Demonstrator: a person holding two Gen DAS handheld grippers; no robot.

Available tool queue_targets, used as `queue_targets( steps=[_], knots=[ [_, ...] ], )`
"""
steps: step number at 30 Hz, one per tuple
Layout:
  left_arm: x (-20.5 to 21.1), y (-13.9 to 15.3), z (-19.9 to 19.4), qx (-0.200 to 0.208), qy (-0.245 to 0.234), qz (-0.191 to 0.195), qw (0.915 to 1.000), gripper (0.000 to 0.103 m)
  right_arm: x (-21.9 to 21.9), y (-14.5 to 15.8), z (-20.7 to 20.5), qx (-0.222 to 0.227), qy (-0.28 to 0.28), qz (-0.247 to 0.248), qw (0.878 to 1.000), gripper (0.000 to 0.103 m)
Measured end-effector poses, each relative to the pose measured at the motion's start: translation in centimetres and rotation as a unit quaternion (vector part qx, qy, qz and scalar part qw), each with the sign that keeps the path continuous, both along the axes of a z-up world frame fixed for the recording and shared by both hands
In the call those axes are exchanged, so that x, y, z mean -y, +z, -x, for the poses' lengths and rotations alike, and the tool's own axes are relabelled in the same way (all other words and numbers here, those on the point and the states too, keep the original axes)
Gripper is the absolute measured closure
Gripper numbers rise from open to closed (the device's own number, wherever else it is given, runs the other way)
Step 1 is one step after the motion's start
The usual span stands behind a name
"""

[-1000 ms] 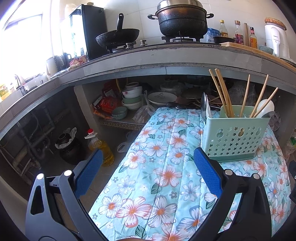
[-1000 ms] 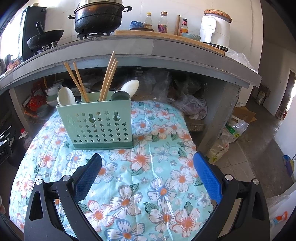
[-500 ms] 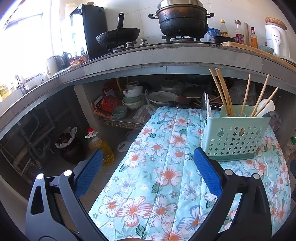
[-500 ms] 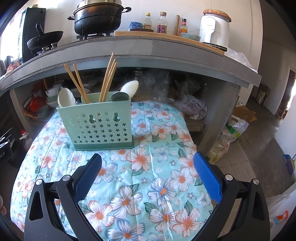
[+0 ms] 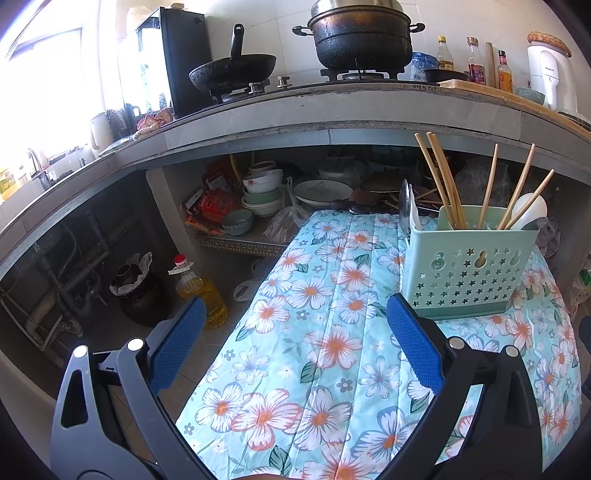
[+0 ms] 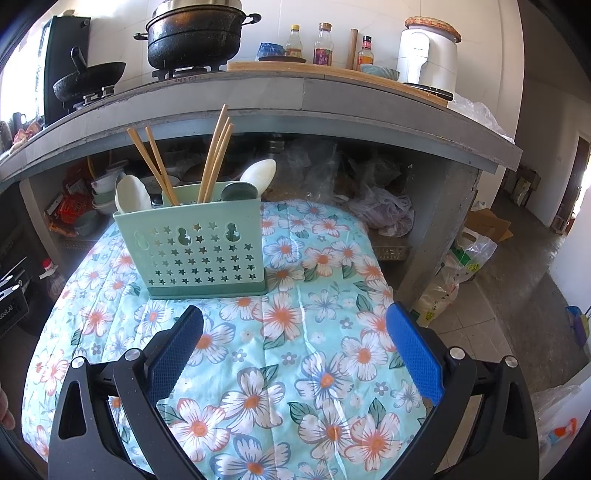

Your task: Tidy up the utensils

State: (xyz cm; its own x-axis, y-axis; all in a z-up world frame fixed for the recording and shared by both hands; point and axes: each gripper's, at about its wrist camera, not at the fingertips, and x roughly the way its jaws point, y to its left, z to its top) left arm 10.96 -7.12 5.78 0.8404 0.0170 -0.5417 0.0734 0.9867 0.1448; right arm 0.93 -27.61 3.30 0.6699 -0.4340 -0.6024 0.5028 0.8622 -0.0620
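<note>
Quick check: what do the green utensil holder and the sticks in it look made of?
Utensil holder: likely molded plastic, matte mint green, with cleanly punched star cutouts. Chopsticks: probably bamboo or wood, with a pale tan, dull, unpainted look.

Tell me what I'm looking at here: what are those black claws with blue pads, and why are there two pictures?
Each claw is a hand-held gripper; a person carries one in each hand, with a wide-angle camera on it looking forward along its fingers. One picture comes from the left gripper, the other from the right gripper. Both are open and hold nothing. Ahead is a table under a flowered cloth. On it stands a green utensil holder with wooden chopsticks and white spoons upright inside. Behind runs a kitchen counter with a black pot.
</note>
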Motion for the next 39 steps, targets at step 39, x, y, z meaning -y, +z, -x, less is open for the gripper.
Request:
queue_targets(
  steps=[39],
  knots=[
    [0.11,-0.55,0.19,-0.006,0.001,0.001,1.0,0.008,-0.24,0.19,0.05,0.002,0.002,-0.002,1.0,0.007]
  ],
)
